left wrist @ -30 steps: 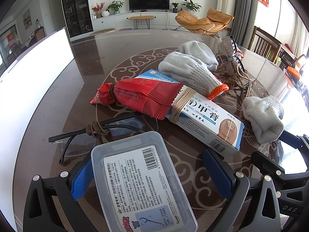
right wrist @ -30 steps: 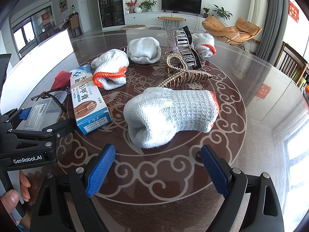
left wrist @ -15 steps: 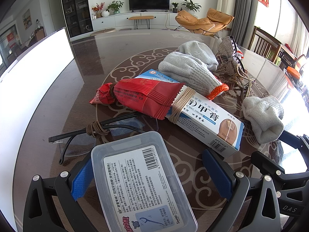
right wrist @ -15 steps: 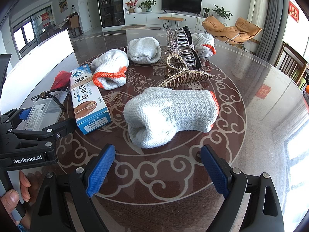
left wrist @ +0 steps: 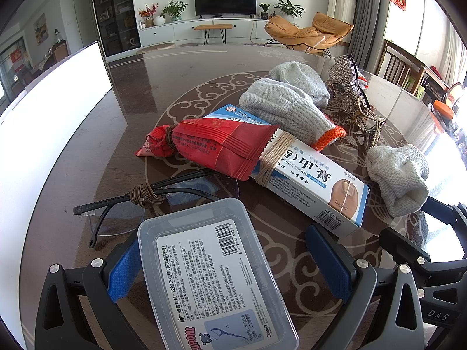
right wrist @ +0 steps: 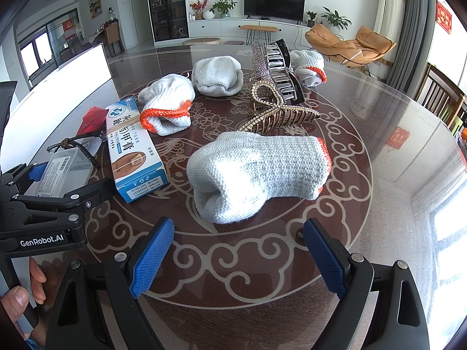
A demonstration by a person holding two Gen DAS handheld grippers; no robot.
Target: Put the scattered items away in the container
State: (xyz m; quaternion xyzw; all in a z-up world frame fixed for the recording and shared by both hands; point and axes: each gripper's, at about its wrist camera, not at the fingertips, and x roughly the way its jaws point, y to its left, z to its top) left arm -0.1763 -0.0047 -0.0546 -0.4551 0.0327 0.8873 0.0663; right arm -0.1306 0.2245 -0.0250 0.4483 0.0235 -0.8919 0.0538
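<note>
Clear plastic box [left wrist: 210,265] lies between the wide-apart pads of the left gripper [left wrist: 227,265]; squeeze its long sides squarely. The right gripper [right wrist: 236,255], also spread and empty, sits near the rolled glove [right wrist: 256,172]. Farther off wait the cream carton [left wrist: 306,172] and hair clips [right wrist: 277,99].

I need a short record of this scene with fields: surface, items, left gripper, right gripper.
surface: round table
items: floss box, nail cream box, red packet, glasses, four rolled gloves, two hair claws
left gripper: open, around the floss box
right gripper: open, empty, facing nearest glove
</note>
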